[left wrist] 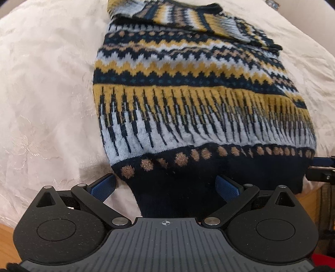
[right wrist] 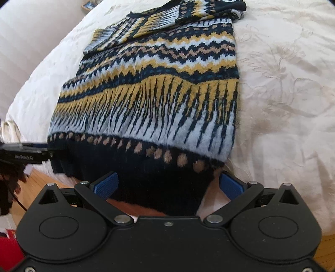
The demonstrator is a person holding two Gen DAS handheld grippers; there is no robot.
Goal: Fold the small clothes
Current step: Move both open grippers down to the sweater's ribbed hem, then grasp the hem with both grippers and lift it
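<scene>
Left claw (left wrist: 165, 186) spread wide around the patterned sweater's (left wrist: 188, 87) dark hem at 6 o'clock, right claw (right wrist: 168, 185) likewise agape over the hem, gripping nothing, sweater flat on cream bedspread (right wrist: 282, 83), folded sleeve at 12 o'clock cropped, red object (right wrist: 8, 246) only in right view.

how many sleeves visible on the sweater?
2. Both are folded across the far end of the sweater: one sleeve lies toward the left in the right wrist view, the other sleeve crosses the top edge. No more visible.
</scene>
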